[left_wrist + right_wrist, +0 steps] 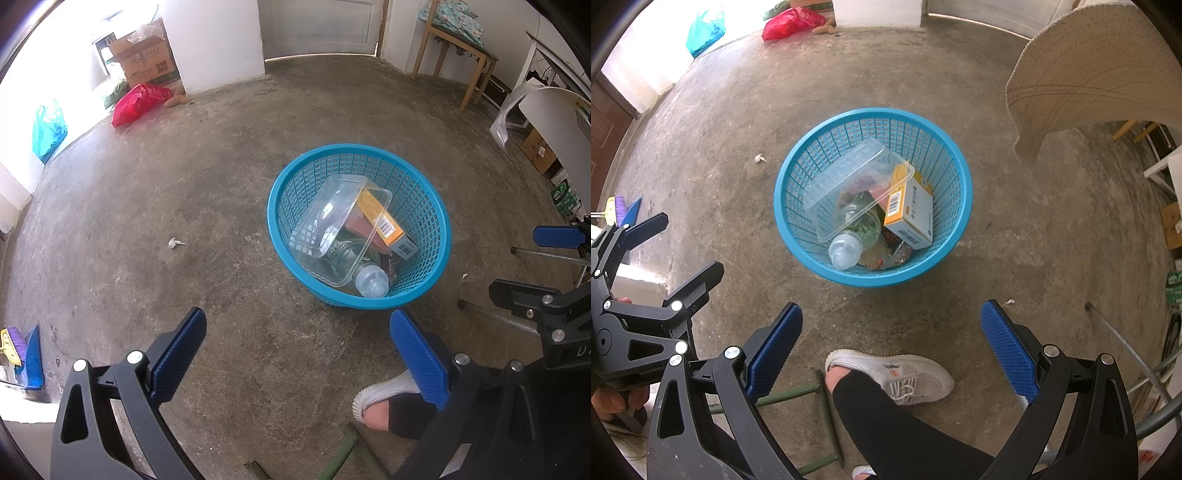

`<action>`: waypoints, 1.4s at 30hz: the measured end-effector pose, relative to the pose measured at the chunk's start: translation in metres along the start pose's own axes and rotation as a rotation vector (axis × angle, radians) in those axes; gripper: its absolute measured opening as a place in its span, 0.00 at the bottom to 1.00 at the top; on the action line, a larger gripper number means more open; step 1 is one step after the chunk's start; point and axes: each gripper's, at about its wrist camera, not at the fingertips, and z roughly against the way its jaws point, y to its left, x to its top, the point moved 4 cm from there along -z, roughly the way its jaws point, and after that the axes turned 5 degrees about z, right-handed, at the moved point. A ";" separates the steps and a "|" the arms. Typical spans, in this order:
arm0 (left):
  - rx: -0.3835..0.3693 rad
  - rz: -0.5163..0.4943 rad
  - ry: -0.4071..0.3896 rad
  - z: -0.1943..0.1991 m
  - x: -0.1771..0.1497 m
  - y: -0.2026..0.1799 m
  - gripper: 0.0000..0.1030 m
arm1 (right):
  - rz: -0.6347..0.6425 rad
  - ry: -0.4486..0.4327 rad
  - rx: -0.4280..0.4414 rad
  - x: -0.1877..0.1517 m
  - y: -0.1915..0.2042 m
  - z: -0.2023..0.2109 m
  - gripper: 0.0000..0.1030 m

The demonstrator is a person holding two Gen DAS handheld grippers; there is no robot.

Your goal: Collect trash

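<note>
A blue mesh basket (291,173) (798,158) stands on the concrete floor. In it lie a clear plastic tray (325,225) (846,177), a clear bottle (369,280) (849,243), an orange and white box (384,225) (912,210) and wrappers (894,254). A small white scrap (175,243) (759,158) lies on the floor left of the basket. My left gripper (297,343) is open and empty, above the floor short of the basket. My right gripper (892,339) is open and empty, near the basket's front side.
A person's white shoe (905,373) and leg are below the right gripper. A red bag (136,103), teal bag (48,129) and cardboard box (144,59) sit at the far left wall. A wooden table (458,40) stands far right. A woven hat (1086,66) hangs at the right.
</note>
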 end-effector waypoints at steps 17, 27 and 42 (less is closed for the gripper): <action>-0.005 0.010 0.003 -0.002 -0.003 -0.002 0.95 | -0.004 -0.002 0.001 -0.001 -0.001 -0.001 0.90; -0.007 0.013 0.007 -0.001 -0.002 -0.001 0.95 | -0.005 -0.001 0.001 -0.001 -0.001 -0.002 0.90; -0.010 0.011 0.005 -0.002 -0.003 -0.002 0.95 | 0.001 0.004 0.000 -0.002 0.001 -0.002 0.90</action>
